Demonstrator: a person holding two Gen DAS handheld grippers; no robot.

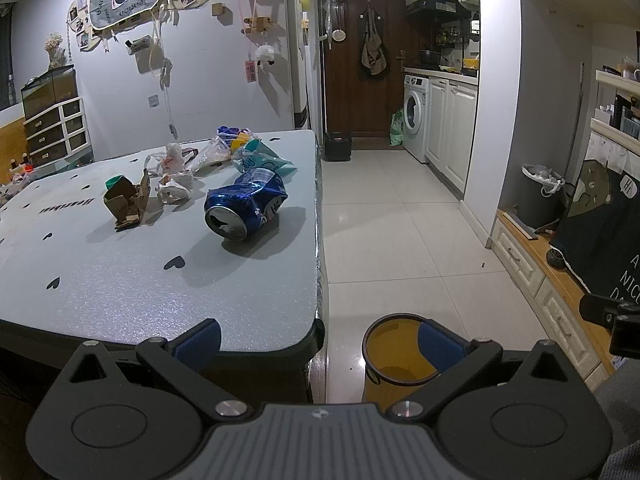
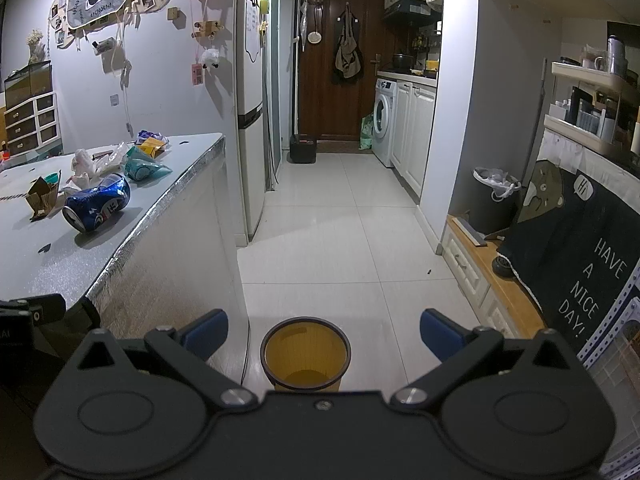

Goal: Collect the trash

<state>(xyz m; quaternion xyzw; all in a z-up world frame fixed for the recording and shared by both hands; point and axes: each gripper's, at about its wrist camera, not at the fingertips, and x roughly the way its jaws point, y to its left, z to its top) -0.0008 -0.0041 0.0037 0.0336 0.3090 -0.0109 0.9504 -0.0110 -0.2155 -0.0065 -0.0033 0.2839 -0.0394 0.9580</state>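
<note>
We hold our left tongs (image 1: 319, 345) level over the worktop's (image 1: 160, 280) near right corner, jaws spread wide and gripping nothing. Our right tongs (image 2: 324, 336) hang beyond the worktop's right edge, above the floor (image 2: 340, 248), likewise spread wide and bare.

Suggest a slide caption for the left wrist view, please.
Open left gripper faces crushed blue can on table; yellow bin below.
</note>
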